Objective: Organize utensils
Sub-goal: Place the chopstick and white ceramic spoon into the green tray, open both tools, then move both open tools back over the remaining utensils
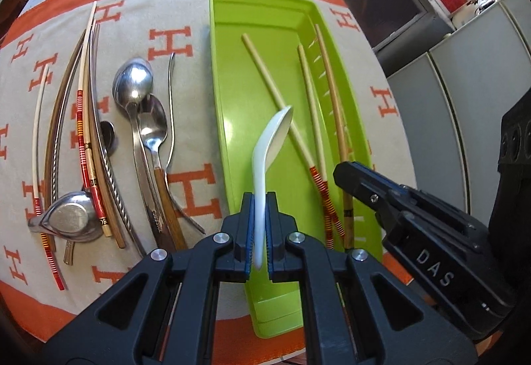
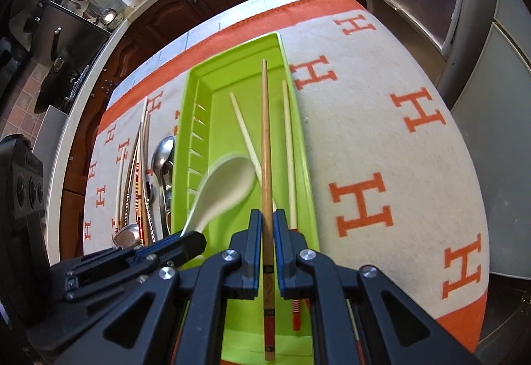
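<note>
Now left claw (image 1: 260, 199) pinches white spoon (image 1: 270, 146) (over tray (image 1: 232, 66)); right claw (image 2: 267, 219) pinches chopstick (image 2: 265, 139).

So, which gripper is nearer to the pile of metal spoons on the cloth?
Left. The left gripper holds the white spoon over the green tray, on the side toward the metal spoons. The right gripper is over the tray's far side.

A glossy plastic green tray (image 1: 232, 73), a smooth white spoon (image 1: 270, 146), polished metal spoons (image 1: 132, 83) and a matt woven cloth (image 2: 381, 119) are seen.
</note>
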Motion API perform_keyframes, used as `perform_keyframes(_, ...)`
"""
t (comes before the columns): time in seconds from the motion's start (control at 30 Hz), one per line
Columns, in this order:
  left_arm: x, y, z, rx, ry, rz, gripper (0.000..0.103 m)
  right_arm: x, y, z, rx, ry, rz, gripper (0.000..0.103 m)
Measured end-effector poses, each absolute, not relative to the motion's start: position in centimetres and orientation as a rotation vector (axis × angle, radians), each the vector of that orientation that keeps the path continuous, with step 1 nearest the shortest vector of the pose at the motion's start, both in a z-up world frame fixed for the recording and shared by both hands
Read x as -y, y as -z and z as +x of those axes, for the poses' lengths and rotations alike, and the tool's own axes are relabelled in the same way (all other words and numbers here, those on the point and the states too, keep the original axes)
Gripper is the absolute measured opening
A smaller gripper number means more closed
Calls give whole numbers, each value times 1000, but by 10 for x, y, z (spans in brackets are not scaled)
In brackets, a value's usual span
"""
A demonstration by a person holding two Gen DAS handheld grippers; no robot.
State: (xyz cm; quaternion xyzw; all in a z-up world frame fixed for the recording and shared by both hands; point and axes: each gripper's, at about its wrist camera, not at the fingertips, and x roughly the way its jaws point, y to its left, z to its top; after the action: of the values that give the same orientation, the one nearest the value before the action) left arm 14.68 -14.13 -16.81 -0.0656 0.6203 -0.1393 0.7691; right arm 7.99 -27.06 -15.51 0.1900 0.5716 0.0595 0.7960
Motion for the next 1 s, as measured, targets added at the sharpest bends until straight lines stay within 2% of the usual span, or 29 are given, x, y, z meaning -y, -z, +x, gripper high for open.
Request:
perform_keyframes(0.2,148,162,138,-1324,293,-58,4,271,148,75,-1211,-116,408,8)
perform_keyframes(0.5,150,147,121,-1309,325,-3,10,271,140,65,-1196,-105,414,8)
perform_keyframes(0.57,149,143,117,-1297,323,8,14,270,139,63,-1196,-104,415,8)
perform_keyframes(0.63,145,139,112,-1286,330,8,26,270,138,62,-1193,-104,414,8)
perform_keyframes(0.7,140,134,109,-1271,321,-2,33,269,136,60,-1189,-108,416,8)
perform_keyframes(1.0,106,122,101,-1223,257,-27,34,260,131,54,-1184,-125,398,8)
